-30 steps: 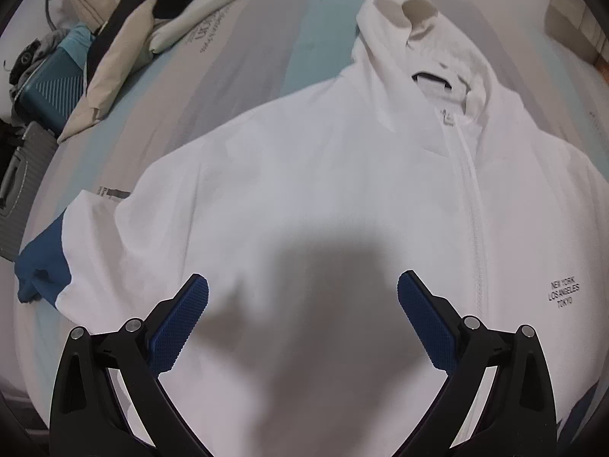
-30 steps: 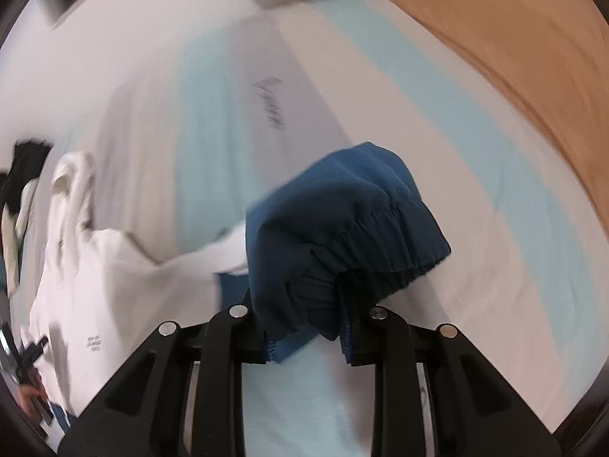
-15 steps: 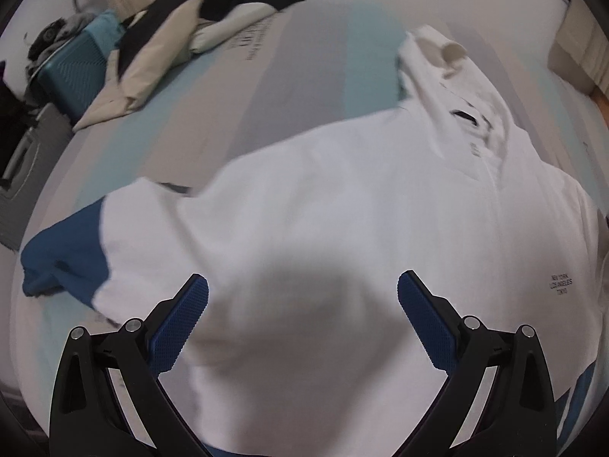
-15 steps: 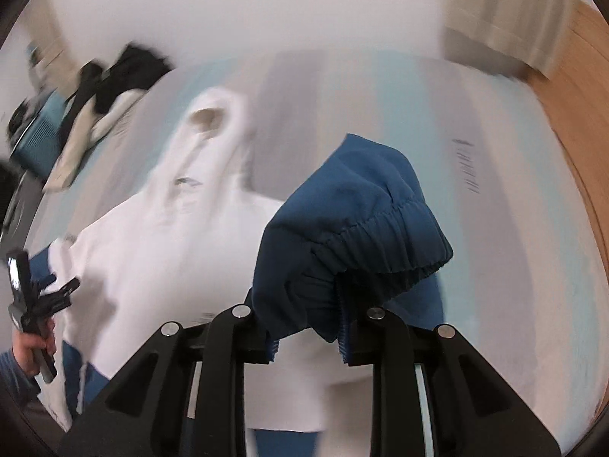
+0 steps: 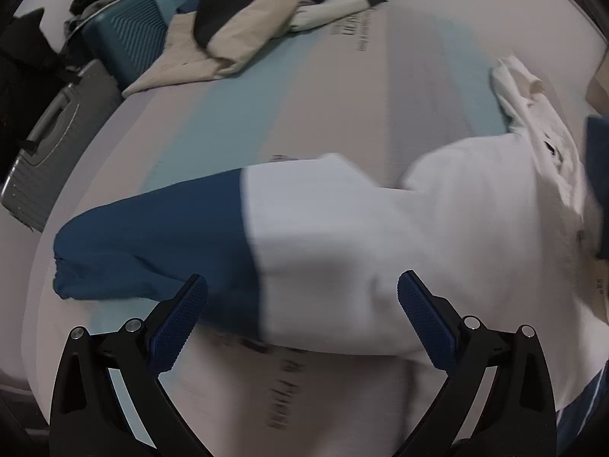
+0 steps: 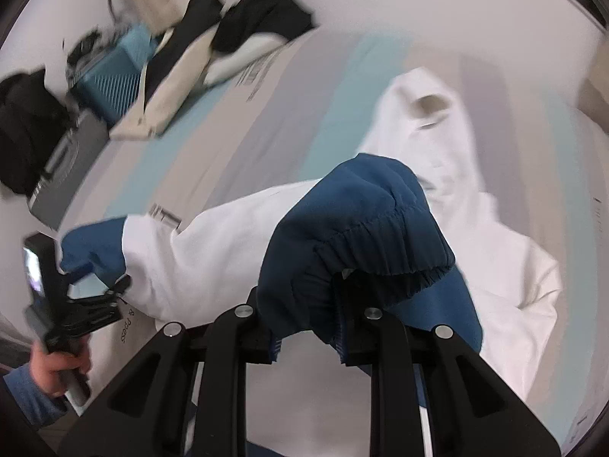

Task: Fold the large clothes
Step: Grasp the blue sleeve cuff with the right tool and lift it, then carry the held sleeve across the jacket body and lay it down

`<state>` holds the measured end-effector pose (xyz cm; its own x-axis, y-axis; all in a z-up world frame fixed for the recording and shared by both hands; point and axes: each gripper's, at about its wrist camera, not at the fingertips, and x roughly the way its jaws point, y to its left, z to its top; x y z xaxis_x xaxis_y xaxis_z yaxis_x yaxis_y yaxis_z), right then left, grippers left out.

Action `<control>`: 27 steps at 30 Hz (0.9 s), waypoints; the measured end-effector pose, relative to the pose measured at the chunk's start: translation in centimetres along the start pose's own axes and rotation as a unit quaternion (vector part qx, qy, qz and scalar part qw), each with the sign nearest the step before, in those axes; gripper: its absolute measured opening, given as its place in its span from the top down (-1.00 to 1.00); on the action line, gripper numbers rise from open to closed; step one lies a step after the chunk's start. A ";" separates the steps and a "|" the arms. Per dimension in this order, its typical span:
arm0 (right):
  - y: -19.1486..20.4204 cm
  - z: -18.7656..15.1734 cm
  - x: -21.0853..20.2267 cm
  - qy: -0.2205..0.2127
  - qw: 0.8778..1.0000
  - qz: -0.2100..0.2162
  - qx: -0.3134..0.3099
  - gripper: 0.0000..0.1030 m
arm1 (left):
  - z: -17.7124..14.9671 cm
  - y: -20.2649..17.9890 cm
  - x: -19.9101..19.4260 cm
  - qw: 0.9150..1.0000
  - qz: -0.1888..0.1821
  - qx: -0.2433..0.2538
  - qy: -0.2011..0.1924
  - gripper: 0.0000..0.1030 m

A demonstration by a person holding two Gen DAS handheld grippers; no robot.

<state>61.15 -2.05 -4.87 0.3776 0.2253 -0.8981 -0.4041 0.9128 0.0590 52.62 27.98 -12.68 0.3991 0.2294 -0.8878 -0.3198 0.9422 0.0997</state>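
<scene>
**Early fold: one sleeve lifted across the jacket body, the other not yet taken**

Right wrist view, nearest: the right gripper (image 6: 306,337) is pinched on the blue cuff (image 6: 357,240) of one sleeve, the gathered elastic edge bunched over its fingers and raised above the white hooded jacket (image 6: 495,251). The cuff hangs over the jacket's front, so this sleeve appears to be partway through its fold inward; it has not been laid down. Beyond it the hood (image 6: 426,114) lies flat on the striped bed (image 6: 289,122), pointing away.

Left wrist view, nearest: the left gripper (image 5: 302,301) is spread wide and holds nothing, poised just above the second sleeve (image 5: 304,228). That sleeve lies stretched out sideways on the bed, its blue end (image 5: 152,240) at the far left, unfolded. In the right wrist view the left gripper is seen close beside this blue end.

Farther off: a pile of dark and beige clothes (image 5: 266,11) at the head of the bed, a teal suitcase (image 5: 133,34) and a grey suitcase (image 5: 57,137) beside it.

Judged progress: the jacket is spread face up; one sleeve fold is under way. Remaining: set that sleeve down, fold the second sleeve in, then fold the body and hood.
</scene>
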 end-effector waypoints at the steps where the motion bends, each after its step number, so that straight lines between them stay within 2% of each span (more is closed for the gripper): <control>1: 1.0 -0.2 1.5 0.010 1.000 -0.010 -0.008 0.62 | 0.0 0.9 0.2 1.000 0.001 0.000 0.001 -0.89; 6: 4.6 -1.5 8.3 0.064 0.995 -0.065 -0.042 0.62 | -0.6 5.6 1.7 1.000 0.009 0.000 0.009 -0.89; 9: 6.1 -2.7 10.5 0.081 0.990 -0.100 -0.065 0.50 | -1.3 8.4 2.2 1.000 0.016 -0.008 0.014 -0.89; 12: 7.9 -3.3 11.0 0.081 0.988 -0.101 -0.081 0.38 | -2.1 11.4 2.5 0.999 0.022 -0.031 0.022 -0.89; 15: 10.3 -3.8 10.7 0.070 0.988 -0.097 -0.102 0.15 | -3.1 14.6 2.6 0.998 0.034 -0.056 0.024 -0.89; 18: 13.5 -4.5 10.4 0.060 0.985 -0.089 -0.139 -0.07 | -4.3 17.9 3.1 0.995 0.051 -0.084 0.032 -0.89; 19: 14.7 -4.7 10.2 0.056 0.983 -0.085 -0.151 -0.25 | -4.6 18.9 3.2 0.993 0.053 -0.095 0.036 -0.89; 20: 15.6 -5.0 10.0 0.052 0.983 -0.078 -0.158 -0.34 | -4.9 19.8 3.4 0.992 0.055 -0.104 0.039 -0.89; 22: 17.5 -5.5 9.5 0.053 0.983 -0.034 -0.170 -0.34 | -5.4 22.0 3.6 0.990 0.063 -0.122 0.037 -0.89; 24: 18.1 -5.7 8.8 0.056 0.986 0.011 -0.156 -0.37 | -5.5 23.6 3.5 0.988 0.068 -0.135 0.031 -0.89; 27: 17.9 -5.9 7.4 0.048 0.990 0.048 -0.127 -0.66 | -5.6 26.1 3.5 0.986 0.063 -0.153 0.026 -0.89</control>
<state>51.78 13.99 -13.06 0.2519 0.2622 -0.9315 -0.6356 0.7707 0.0450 40.87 52.05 -15.73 0.2979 0.3198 -0.8994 -0.6109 0.7879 0.0778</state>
